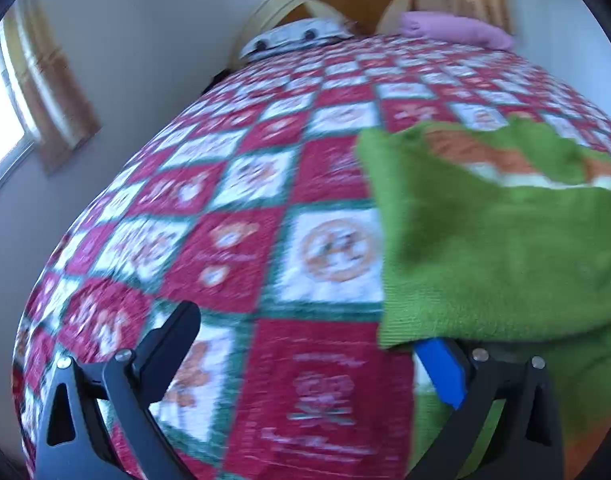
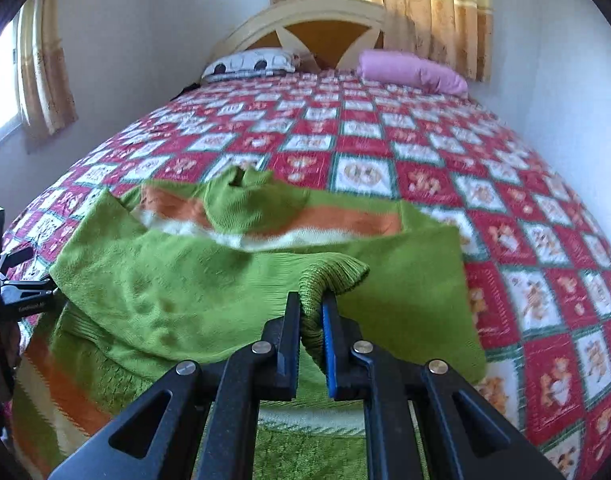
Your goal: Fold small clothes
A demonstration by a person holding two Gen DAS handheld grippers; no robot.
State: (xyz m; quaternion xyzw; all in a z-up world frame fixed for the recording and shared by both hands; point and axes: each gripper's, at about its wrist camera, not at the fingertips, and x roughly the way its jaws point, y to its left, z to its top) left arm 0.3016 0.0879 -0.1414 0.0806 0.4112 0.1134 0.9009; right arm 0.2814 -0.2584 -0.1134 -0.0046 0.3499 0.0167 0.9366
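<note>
Where folded, the green sweater (image 2: 233,280) shows orange-white stripes.

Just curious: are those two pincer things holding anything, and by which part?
The right tool pinches the green sweater by its ribbed cuff. The left tool is spread open, gripping nothing, though sweater cloth drapes over one finger.

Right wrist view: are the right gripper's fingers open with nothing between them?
No. The right gripper is shut on a ribbed edge of the green sweater, bunched between its two fingers.
</note>
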